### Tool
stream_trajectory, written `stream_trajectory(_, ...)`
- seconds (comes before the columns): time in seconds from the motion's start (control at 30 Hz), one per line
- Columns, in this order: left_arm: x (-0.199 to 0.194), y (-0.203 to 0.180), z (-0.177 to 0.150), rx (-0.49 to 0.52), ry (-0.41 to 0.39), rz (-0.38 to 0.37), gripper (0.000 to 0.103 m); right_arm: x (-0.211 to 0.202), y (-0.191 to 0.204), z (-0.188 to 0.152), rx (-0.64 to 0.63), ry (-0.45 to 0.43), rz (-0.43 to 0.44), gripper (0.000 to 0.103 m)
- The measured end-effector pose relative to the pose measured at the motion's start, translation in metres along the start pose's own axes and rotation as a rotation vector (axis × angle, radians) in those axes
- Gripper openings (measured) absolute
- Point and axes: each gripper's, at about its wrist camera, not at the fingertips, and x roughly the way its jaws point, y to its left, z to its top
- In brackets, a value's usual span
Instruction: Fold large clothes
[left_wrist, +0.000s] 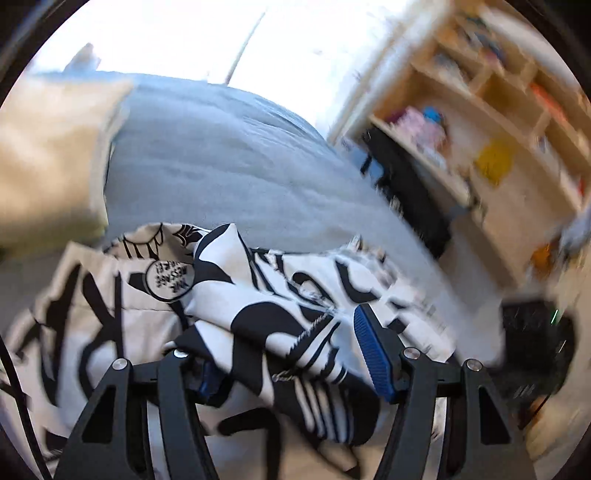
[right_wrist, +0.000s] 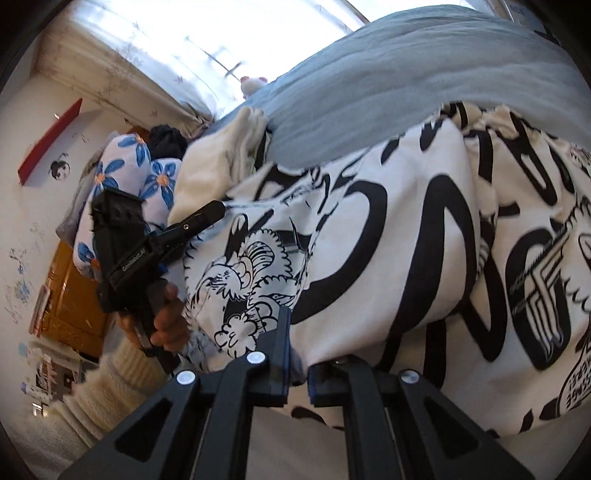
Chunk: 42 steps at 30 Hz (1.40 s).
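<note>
Across the left wrist view, the garment (left_wrist: 229, 295), white with black print, lies bunched on the grey bed (left_wrist: 221, 162), stretching from left to right. Left gripper (left_wrist: 291, 354) has its jaws spread wide around a fold. A shelf (left_wrist: 487, 122) holds blurred items.

From the right wrist, the garment (right_wrist: 388, 251) spreads over the bed (right_wrist: 388, 81). Right gripper (right_wrist: 297, 354) is clenched on its hem; the left gripper (right_wrist: 218, 210) meets its far edge.

Left gripper (left_wrist: 291, 354): jaws spread wide, bunched black-and-white printed garment (left_wrist: 258, 295) lying between them. Right blue pad (left_wrist: 371, 354) exposed; left pad mostly buried under fabric. Garment rests on grey bedspread (left_wrist: 207, 162). Wooden shelf unit (left_wrist: 498, 122) at right, blurred.
</note>
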Motion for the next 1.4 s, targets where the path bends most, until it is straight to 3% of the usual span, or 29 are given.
stream_trajectory(0.07,0.006,-0.008,-0.01,0.121,0.047,0.075,0.062,0.005,-0.004,-0.008,-0.004,0.018,-0.013,0.006)
stream_trajectory(0.13,0.017,-0.006,-0.019,0.162,0.11,0.123,0.062,0.012,-0.012,-0.016,-0.005,0.046,-0.039,0.006)
stream_trajectory(0.2,0.022,0.003,-0.024,0.138,0.142,0.134,0.062,0.019,-0.018,-0.024,0.003,0.074,-0.051,0.006)
stream_trajectory(0.37,0.022,0.032,-0.012,-0.058,0.113,0.039,0.06,0.021,-0.023,-0.036,-0.009,0.07,-0.053,0.005)
stream_trajectory(0.47,0.02,0.035,-0.005,-0.067,0.08,0.057,0.058,0.021,-0.023,-0.04,-0.028,0.072,-0.063,0.005)
stream_trajectory(0.6,0.006,0.031,-0.003,-0.015,0.003,0.12,0.051,0.022,-0.02,-0.042,-0.042,0.068,-0.07,0.005)
stream_trajectory(0.77,0.015,0.031,-0.027,0.073,0.113,0.291,0.034,0.028,-0.017,-0.043,-0.059,0.074,-0.079,0.005)
stream_trajectory(0.97,-0.016,0.016,-0.02,0.131,-0.017,0.356,0.034,0.028,-0.016,-0.044,-0.061,0.081,-0.072,0.006)
stream_trajectory(1.03,-0.031,0.022,-0.022,0.121,-0.043,0.468,0.034,0.027,-0.016,-0.044,-0.066,0.086,-0.075,0.006)
stream_trajectory(1.1,-0.039,0.034,-0.026,0.042,-0.012,0.435,0.034,0.024,-0.017,-0.044,-0.067,0.088,-0.076,0.006)
stream_trajectory(1.17,-0.048,0.047,-0.032,-0.053,0.042,0.354,0.034,0.022,-0.02,-0.042,-0.047,0.095,-0.06,0.009)
stream_trajectory(1.3,-0.053,0.038,-0.05,-0.096,0.095,0.239,0.039,0.01,-0.021,-0.04,-0.036,0.088,-0.073,0.018)
stream_trajectory(1.37,-0.043,0.02,-0.055,-0.113,0.117,0.166,0.054,-0.001,-0.021,-0.039,-0.037,0.059,-0.098,0.031)
stream_trajectory(1.4,-0.039,0.012,-0.055,-0.123,0.128,0.127,0.056,-0.008,-0.022,-0.038,-0.033,0.04,-0.109,0.041)
